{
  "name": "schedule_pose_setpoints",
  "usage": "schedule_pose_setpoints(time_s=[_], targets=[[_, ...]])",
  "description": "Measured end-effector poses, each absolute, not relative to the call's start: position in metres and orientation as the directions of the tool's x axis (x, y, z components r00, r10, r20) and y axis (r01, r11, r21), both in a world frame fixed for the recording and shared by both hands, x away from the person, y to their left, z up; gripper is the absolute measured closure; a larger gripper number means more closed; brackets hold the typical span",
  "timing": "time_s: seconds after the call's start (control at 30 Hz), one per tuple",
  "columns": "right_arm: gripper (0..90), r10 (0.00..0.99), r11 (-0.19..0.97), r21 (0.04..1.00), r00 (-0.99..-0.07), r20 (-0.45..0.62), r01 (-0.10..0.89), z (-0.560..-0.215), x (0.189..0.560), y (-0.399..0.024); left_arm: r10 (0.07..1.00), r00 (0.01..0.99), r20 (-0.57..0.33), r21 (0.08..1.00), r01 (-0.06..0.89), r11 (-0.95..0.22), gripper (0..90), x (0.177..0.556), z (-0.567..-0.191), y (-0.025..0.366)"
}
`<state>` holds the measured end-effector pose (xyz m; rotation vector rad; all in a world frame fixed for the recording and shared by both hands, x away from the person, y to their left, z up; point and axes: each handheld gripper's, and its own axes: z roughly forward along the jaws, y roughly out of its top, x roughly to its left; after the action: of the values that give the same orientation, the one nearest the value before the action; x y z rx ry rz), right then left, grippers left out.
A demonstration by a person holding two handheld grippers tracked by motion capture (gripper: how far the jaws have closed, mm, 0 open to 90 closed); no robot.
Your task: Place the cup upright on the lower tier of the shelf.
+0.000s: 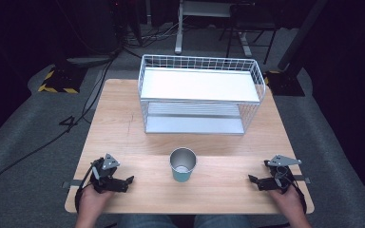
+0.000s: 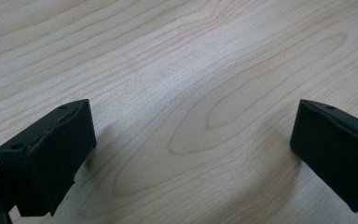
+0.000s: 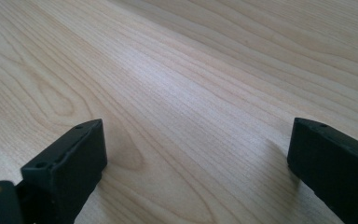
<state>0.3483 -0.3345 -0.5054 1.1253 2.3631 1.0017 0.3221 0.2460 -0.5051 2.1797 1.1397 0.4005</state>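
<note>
Teal cup: a teal cup [image 1: 183, 165] with a pale metal-looking lining stands upright near the front middle of my tabletop [image 1: 123, 118], mouth up, with something pale and too small to make out at the bottom.
Where it sits: about midway between my two tongs, well apart from each, and in front of the wire rack [image 1: 200, 93].
How it will handle: I judge it light and stiff, with a smooth wall that could slip under my pads; being tall for its base, it could tip if I nudge it from one side.
Where to take hold: I would close across the wall a little below the rim, one pad on each side, or pinch the rim itself with one pad inside and one outside.
Left tongs: my left tongs [image 1: 123, 183] rest low on the tabletop at the front left; in the left gripper view the jaws stand wide apart with bare wood grain between them, holding nothing.
Right tongs: my right tongs [image 1: 258, 182] rest at the front right, pointing inward toward the cup; in the right gripper view their jaws are spread wide too, empty.
Rack: white, two-tiered, at the back of the tabletop, both shelves bare.
</note>
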Motion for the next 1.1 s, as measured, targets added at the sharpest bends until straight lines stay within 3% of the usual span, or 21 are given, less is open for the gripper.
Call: schedule_pose_setpoints(time_s=[0.5,1.1], targets=[[5.1,0.781,0.436,0.720,-0.624,-0.004,0.541,-0.505,0.349,-0.335,0.811,0.583,-0.056,0.700,0.602,-0.385,4.3,0.317,-0.481,0.243],[5.2,0.785,0.433,0.720,-0.620,-0.004,0.543,-0.505,0.348,-0.334,0.717,0.694,-0.065,0.809,0.457,-0.369,5.1,0.306,-0.464,0.200]])
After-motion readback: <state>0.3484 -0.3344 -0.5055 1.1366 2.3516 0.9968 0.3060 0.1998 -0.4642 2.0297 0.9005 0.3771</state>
